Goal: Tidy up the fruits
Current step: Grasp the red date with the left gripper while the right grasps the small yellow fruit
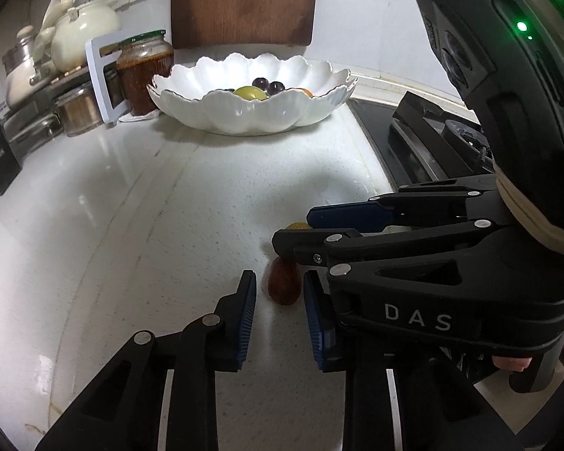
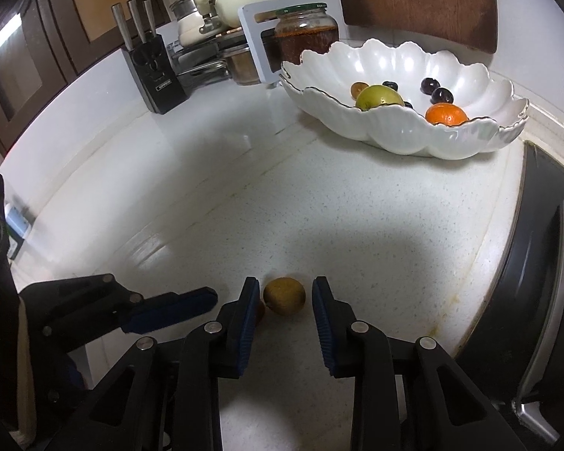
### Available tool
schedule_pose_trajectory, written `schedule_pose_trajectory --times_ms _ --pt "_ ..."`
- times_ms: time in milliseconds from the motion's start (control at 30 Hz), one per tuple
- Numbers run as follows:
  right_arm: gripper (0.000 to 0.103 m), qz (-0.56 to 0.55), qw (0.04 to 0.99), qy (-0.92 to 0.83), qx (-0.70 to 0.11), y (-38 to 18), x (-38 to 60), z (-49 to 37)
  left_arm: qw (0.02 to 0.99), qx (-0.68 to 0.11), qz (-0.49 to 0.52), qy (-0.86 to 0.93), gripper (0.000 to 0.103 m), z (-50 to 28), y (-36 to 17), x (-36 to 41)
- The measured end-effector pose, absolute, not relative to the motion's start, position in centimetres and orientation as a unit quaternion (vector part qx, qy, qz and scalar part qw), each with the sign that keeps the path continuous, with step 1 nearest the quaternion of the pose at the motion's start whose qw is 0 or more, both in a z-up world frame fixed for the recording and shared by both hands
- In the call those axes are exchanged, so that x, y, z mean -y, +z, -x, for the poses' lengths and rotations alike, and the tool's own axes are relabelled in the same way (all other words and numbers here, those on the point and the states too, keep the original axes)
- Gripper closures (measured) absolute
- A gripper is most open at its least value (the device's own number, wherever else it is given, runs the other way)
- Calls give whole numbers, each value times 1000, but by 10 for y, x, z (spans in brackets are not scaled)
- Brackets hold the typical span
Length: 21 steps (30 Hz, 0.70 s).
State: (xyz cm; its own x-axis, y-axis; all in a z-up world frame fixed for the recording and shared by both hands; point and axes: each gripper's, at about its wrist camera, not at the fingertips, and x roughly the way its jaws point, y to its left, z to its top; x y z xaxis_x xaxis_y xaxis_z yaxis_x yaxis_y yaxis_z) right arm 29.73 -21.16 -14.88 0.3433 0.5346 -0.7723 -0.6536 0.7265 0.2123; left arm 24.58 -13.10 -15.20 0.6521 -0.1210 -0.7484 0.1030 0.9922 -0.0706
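A white scalloped bowl (image 1: 244, 112) (image 2: 413, 131) at the back of the counter holds a green fruit (image 2: 378, 97), an orange (image 2: 445, 114), dark grapes (image 2: 430, 84) and a small brown fruit. A reddish-brown fruit (image 1: 282, 282) lies on the counter just ahead of my open left gripper (image 1: 278, 285). A brown round fruit (image 2: 284, 296) lies between the tips of my open right gripper (image 2: 285, 297); it shows as a sliver in the left wrist view (image 1: 299, 226). The right gripper (image 1: 293, 231) crosses over from the right in the left wrist view.
A jar of red sauce (image 1: 144, 71) (image 2: 306, 34), a white rack, pots and a teapot stand left of the bowl. A knife block (image 2: 154, 71) stands at the far left. A wooden board (image 1: 244, 3) leans on the wall. A stove (image 2: 526, 282) borders the counter on the right.
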Motion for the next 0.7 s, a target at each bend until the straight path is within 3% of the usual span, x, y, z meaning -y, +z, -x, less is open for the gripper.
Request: schedule_pose_trajectory --times_ms 333,700 --pt "78 52 814 366 -448 -151 211 -300 904 -421 26 -71 85 -250 -157 128" --pt "78 44 841 325 -431 -140 217 -292 905 -420 40 -60 86 -244 -148 112"
